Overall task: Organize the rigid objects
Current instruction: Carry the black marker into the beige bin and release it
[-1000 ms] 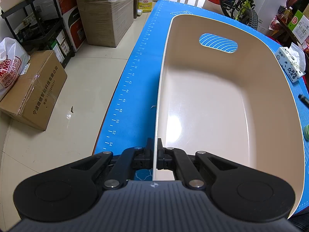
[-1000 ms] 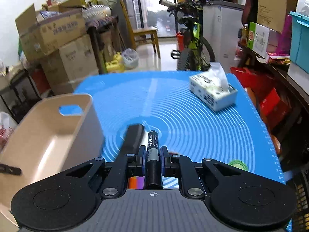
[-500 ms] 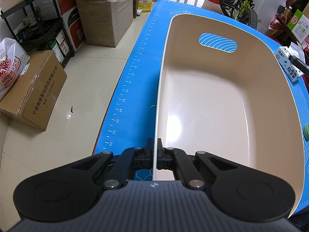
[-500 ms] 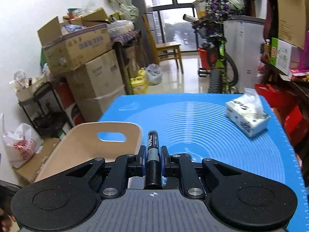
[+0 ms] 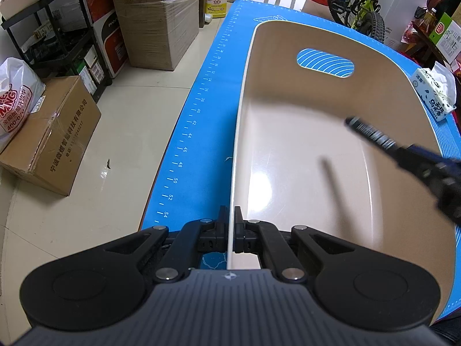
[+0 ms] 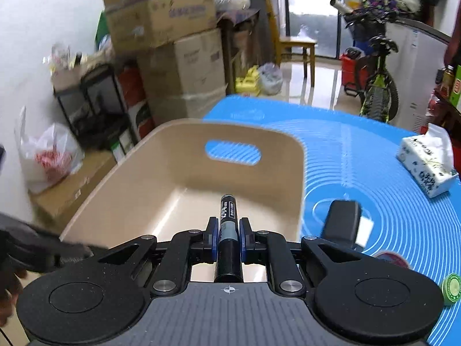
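Now the pen (image 5: 371,134) has come in from the right, over the empty bin (image 5: 317,109). Left gripper (image 5: 230,230) is clamped on the bin's near rim.

From the right gripper (image 6: 229,239), squeezed on the pen, the bin has slid under the tip. A drop looks close. Blue mat (image 6: 374,173), tissue box (image 6: 426,167), boxes and a bike around.

Blue mat-covered table (image 6: 360,144), beige bin (image 6: 184,155), tissue pack (image 6: 426,167), green cap (image 6: 452,288), black case (image 6: 343,219)

Glossy pale tile floor (image 5: 121,132), stacked cardboard boxes (image 6: 184,66), wooden chair (image 6: 291,43) by window (image 6: 311,11), parked bicycle (image 6: 377,80)
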A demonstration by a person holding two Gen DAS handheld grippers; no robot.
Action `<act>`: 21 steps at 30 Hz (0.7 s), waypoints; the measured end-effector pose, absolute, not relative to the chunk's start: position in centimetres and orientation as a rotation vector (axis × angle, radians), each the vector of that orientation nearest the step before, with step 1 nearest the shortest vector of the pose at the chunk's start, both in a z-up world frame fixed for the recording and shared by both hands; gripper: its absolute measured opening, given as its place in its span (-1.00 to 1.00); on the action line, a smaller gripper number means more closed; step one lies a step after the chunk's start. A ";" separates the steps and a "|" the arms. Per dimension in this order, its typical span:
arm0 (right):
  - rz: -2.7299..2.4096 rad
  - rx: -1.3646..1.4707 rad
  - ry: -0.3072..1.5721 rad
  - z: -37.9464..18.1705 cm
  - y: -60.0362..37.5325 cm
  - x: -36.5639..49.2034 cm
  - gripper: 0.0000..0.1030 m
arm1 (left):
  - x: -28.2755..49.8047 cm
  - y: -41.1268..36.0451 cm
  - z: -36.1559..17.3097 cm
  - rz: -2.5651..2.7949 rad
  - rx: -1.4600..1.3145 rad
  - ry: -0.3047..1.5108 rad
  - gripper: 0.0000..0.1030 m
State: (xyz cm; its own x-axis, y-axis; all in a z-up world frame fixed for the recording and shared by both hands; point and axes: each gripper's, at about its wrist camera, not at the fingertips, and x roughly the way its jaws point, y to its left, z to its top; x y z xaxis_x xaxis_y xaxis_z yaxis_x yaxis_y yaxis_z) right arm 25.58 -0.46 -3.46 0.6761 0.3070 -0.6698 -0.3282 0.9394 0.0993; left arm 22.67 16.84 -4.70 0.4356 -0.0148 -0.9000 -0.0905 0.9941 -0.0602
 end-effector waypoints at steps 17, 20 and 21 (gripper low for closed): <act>0.368 -0.184 0.894 -6.6 2.7 26.4 -0.47 | 22.7 16.8 -4.7 0.047 -0.106 1.119 -0.94; 0.368 -0.167 0.890 -6.4 2.5 26.4 -0.34 | 22.7 16.8 -4.7 0.047 -0.108 1.119 -0.94; 0.372 -0.161 0.887 -6.3 2.4 26.3 -0.29 | 22.7 16.8 -4.7 0.047 -0.107 1.119 -0.94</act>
State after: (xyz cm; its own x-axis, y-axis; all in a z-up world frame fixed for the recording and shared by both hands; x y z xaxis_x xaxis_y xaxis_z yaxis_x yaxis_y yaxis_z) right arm 26.28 2.38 -6.32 0.5734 0.2495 -0.7804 -0.3814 0.9243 0.0152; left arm 22.66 16.83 -4.69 0.4360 -0.0160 -0.8998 -0.0919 0.9938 -0.0622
